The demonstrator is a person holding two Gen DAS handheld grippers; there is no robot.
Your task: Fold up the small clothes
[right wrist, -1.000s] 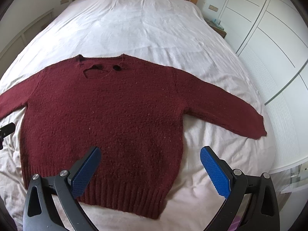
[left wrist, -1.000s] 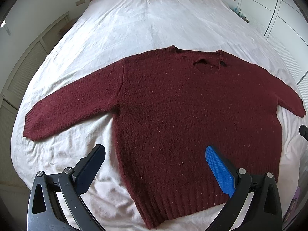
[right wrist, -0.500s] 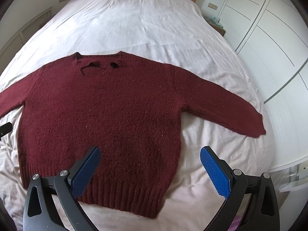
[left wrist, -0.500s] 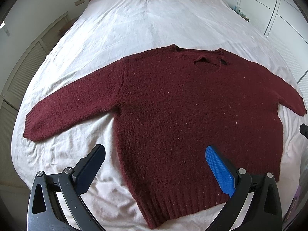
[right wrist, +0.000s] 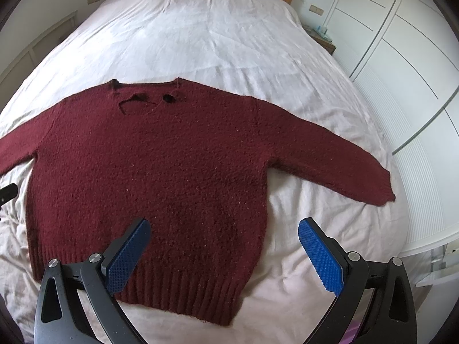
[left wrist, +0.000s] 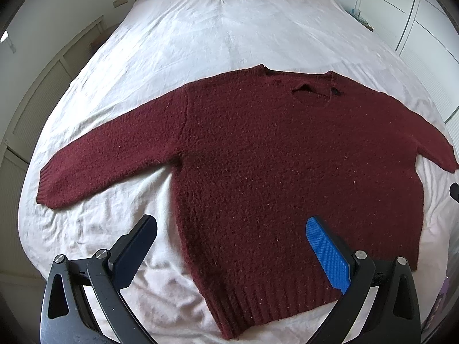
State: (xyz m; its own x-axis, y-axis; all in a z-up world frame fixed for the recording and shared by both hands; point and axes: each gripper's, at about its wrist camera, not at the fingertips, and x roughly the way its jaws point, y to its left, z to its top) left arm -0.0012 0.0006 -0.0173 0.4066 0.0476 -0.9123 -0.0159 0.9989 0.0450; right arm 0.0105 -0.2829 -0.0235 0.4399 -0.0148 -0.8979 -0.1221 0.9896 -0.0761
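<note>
Both our tongs spread wide and holding nothing, left tongs, right tongs, maroon sweater flat on the white bed, each view crops the far sleeve's cuff, torn neckline kinda fuzzy

Sweater right cuff cut off at the frame edge in the left wrist view; left sleeve cut off likewise in the right wrist view. Small items on the nightstand too small to tell. Bed foot hidden below both claws.
</note>
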